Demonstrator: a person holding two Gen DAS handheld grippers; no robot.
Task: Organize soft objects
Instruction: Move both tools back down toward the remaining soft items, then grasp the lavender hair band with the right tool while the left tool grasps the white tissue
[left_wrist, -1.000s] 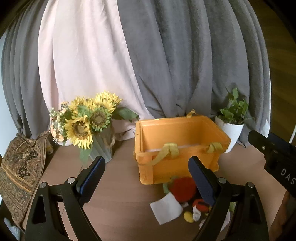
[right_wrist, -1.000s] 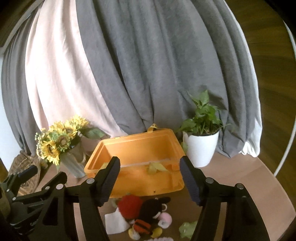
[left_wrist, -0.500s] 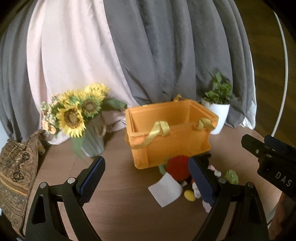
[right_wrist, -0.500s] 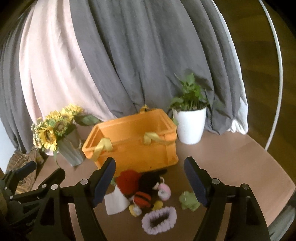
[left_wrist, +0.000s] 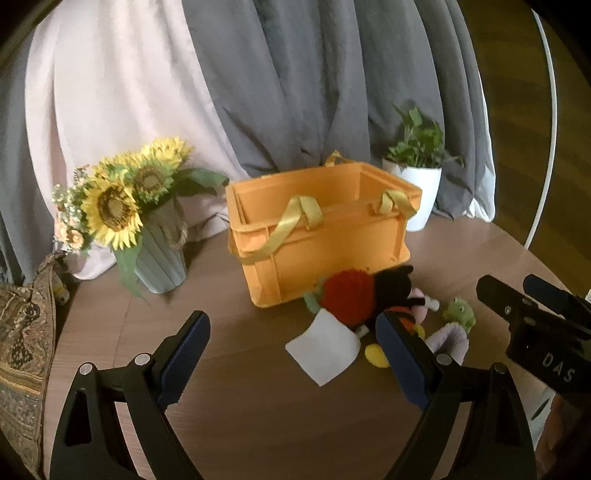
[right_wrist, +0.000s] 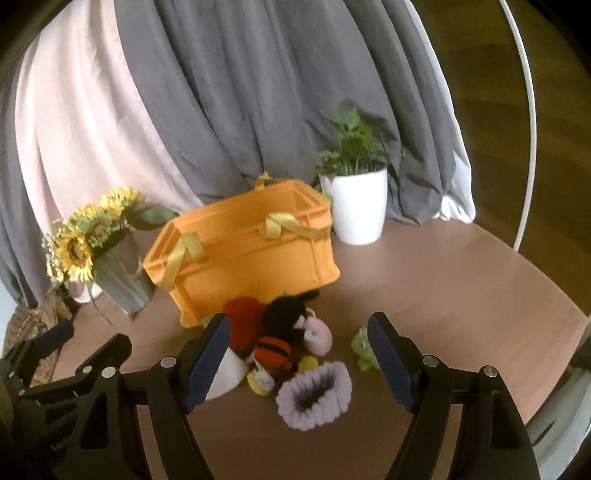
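Here, soft toys (right_wrist: 291, 347) were piled lower centre, against orange crate (right_wrist: 243, 254) | left gripper (left_wrist: 291, 358) spread wide, empty | right gripper (right_wrist: 299, 362) parted, nothing pinched | purple scrunchie (right_wrist: 314, 395) best approached squarely, fingers straddling before squeezing gently.

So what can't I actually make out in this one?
- Orange crate floor: both views, hidden by its near wall.
- Red plush: right wrist view, partly behind a claw finger.
- Green toy: both views, too small to identify.
- Patterned fabric: left wrist view, cut off by the edge.
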